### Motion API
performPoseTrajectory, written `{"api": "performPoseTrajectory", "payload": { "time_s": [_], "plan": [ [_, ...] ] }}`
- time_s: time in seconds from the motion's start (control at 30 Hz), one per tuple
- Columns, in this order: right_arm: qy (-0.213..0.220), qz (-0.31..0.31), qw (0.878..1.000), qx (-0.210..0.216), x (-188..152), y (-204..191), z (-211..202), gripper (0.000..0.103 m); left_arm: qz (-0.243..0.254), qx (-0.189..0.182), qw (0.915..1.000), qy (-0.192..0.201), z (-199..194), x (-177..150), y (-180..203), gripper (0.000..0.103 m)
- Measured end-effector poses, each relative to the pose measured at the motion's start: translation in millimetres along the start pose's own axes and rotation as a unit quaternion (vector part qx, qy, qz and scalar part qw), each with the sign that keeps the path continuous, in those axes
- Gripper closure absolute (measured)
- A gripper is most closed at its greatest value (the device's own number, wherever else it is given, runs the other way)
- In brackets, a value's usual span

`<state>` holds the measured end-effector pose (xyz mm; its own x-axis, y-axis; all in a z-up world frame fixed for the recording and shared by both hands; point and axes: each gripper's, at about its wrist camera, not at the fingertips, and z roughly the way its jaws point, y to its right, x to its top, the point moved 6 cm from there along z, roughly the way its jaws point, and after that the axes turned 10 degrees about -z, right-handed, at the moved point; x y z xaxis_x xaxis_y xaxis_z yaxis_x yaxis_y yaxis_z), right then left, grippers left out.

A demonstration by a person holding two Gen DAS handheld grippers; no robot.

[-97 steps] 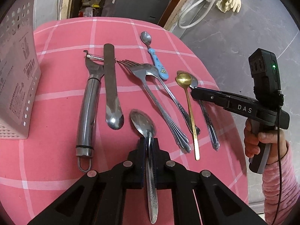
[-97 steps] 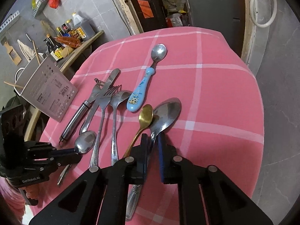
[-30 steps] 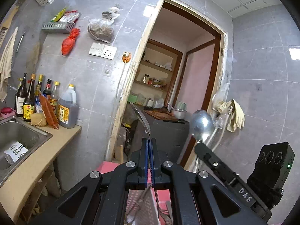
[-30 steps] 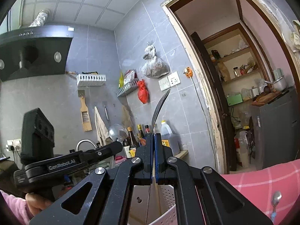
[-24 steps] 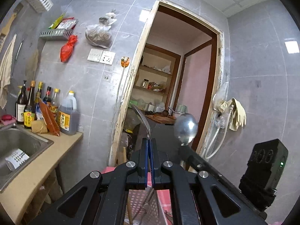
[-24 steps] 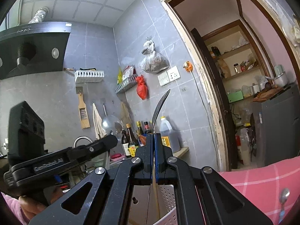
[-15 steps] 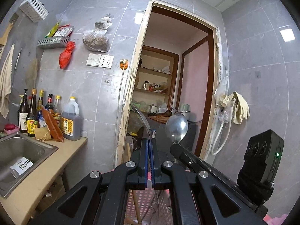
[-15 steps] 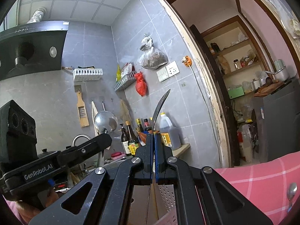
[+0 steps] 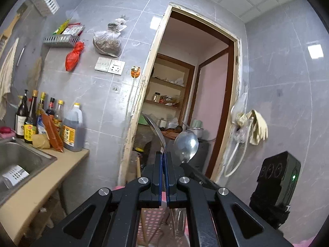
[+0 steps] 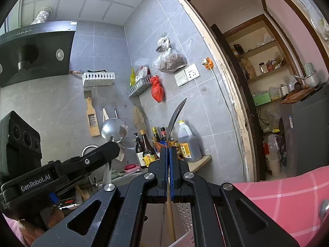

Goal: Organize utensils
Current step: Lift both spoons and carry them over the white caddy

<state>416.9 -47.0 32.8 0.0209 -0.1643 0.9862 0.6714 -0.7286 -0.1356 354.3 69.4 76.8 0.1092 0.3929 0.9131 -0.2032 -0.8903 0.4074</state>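
Observation:
My left gripper (image 9: 163, 154) is shut on a steel spoon (image 9: 156, 130), held upright and seen edge-on, bowl at the top. Its handle runs down into the perforated utensil holder (image 9: 151, 215) below. My right gripper (image 10: 169, 150) is shut on a second steel spoon (image 10: 177, 114), also upright, with its handle reaching down into the same holder (image 10: 185, 214). The two grippers sit side by side over the holder. In the left wrist view the right gripper's spoon bowl (image 9: 186, 146) shows just right of mine. In the right wrist view the left gripper (image 10: 111, 151) shows with its spoon bowl (image 10: 114, 130).
A wooden stick (image 10: 171, 216) stands in the holder. The pink checked tablecloth (image 10: 283, 193) lies to the right with a small spoon (image 10: 323, 205) at its edge. A steel sink (image 9: 20, 160), a counter (image 9: 41, 187) with bottles (image 9: 51, 121) and an open doorway (image 9: 185, 103) lie beyond.
Both spoons came off the table and now stand upright over the holder. Over the last second the right gripper sank a little and drew closer beside the left one.

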Motion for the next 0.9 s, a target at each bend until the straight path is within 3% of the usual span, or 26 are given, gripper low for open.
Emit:
{"api": "performPoseTrajectory", "payload": {
  "time_s": [0.47,0.9],
  "plan": [
    [-0.026,-0.002,1.000,0.004,-14.7,8.6,-0.5,0.101,0.022,-0.018,0.9996,0.009,-0.5,-3.6,2.9,0.100],
    [-0.048,-0.024,0.998,0.015,-18.6,3.9,-11.2,0.101,0.043,0.000,0.9991,-0.002,-7.3,-5.9,-4.6,0.100]
  ]
}}
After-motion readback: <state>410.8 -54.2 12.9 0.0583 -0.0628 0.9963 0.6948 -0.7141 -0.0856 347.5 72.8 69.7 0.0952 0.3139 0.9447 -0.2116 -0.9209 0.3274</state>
